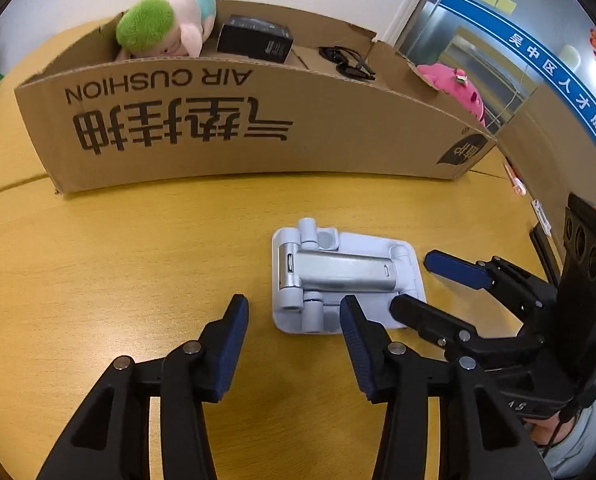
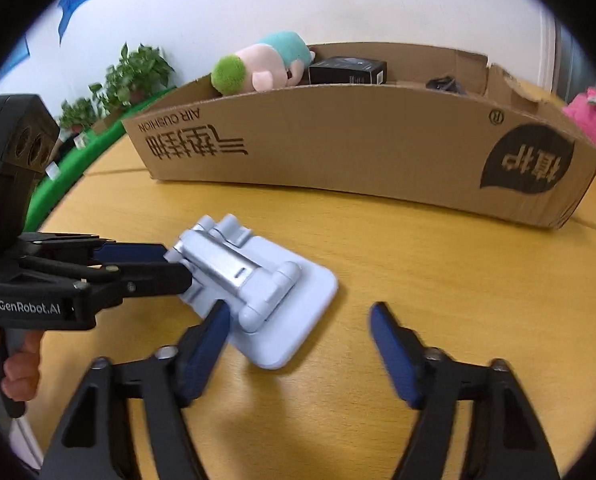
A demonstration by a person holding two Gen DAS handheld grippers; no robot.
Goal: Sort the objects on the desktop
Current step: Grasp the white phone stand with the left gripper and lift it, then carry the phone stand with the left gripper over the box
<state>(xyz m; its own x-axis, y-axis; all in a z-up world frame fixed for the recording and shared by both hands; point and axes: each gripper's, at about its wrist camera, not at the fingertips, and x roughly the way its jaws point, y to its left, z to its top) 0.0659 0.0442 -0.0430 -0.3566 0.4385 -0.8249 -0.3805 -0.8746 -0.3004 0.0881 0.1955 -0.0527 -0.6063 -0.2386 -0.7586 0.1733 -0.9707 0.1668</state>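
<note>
Plainly, the folded phone stand (image 1: pixel 346 276) lies flat on the table (image 1: pixel 118 248), in front of the cardboard box (image 1: pixel 234 120) that already holds a plush toy (image 1: pixel 162 26), a black carton (image 1: pixel 256 38) and sunglasses (image 1: pixel 348 62). It looks like stiff, light plastic with a metal arm folded across a smooth base plate; the plate is thin and probably slippery at its edges, and the hinged arm may swing if lifted by it, so a grip across the plate's short edges seems the safer hold. The left hand-held gripper (image 1: pixel 294 312) tilts steeply down with its jaws apart, one finger at the stand's near edge and nothing pinched between them. The right hand-held gripper (image 2: pixel 298 320) comes in from the opposite side, also angled down, jaws apart on either side of the stand's corner, with no pad visibly pressing on it. A hand (image 2: pixel 20 368) grips the left tool's handle.
</note>
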